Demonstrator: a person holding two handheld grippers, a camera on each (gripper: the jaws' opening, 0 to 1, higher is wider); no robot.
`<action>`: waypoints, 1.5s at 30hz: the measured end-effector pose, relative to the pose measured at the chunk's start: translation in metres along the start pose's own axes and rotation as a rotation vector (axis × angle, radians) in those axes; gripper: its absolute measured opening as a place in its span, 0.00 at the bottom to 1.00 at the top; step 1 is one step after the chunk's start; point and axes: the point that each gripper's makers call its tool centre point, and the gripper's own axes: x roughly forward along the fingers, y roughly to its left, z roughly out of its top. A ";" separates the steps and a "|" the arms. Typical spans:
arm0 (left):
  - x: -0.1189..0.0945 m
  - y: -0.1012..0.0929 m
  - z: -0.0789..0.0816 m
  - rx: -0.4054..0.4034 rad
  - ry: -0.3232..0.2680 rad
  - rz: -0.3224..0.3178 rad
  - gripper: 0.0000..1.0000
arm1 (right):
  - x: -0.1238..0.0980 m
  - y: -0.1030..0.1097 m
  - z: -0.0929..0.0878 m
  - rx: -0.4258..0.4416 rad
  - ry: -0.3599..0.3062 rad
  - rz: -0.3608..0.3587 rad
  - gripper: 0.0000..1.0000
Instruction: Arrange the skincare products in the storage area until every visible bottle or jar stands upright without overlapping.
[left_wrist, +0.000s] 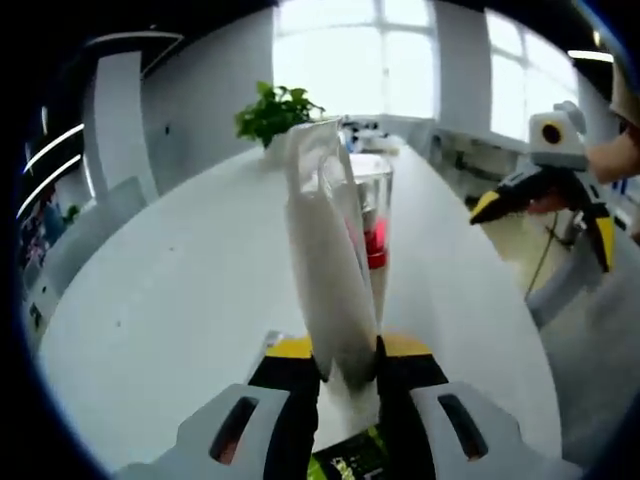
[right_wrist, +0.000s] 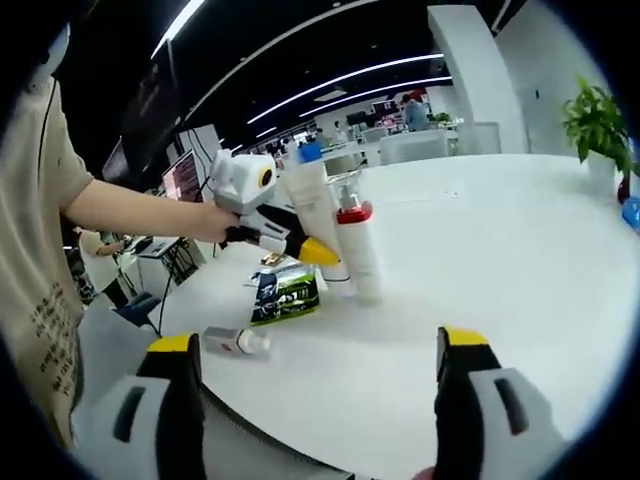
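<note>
White and curved, the counter (right_wrist: 520, 260) runs through an open office with strip lights overhead and bright windows behind.

In the right gripper view, a person's forearm reaches in from the left, the hand wrapped around the left tongs (right_wrist: 318, 252), whose yellow tips press against a tall white tube (right_wrist: 318, 222) standing upright. Below them a small white bottle (right_wrist: 236, 342) lies on its side near the counter's edge, and a green packet (right_wrist: 284, 296) lies flat just beside the tube's base. One white bottle with a red collar (right_wrist: 356, 250) stands upright, touching or just beside the tube. A potted plant (right_wrist: 598, 125) sits far right. The right tongs (right_wrist: 325, 385) hover released, jaws wide apart, grasping nothing.

In the left gripper view, the left tongs (left_wrist: 345, 362) are clenched on the white tube (left_wrist: 325, 260) near its lower end, the red-collared bottle (left_wrist: 375, 250) just behind it. The right tongs (left_wrist: 545, 195) hang off to the right, held in a hand.
</note>
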 end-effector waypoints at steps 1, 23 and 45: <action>0.000 0.000 0.000 -0.001 0.002 0.004 0.18 | 0.000 0.000 0.000 0.001 0.000 -0.001 0.99; -0.043 -0.012 -0.023 -0.111 0.052 0.103 0.49 | -0.002 0.016 0.008 -0.009 -0.017 0.001 1.00; -0.130 -0.052 -0.054 -0.388 0.005 0.249 0.71 | -0.008 0.036 0.009 -0.015 -0.014 0.014 0.99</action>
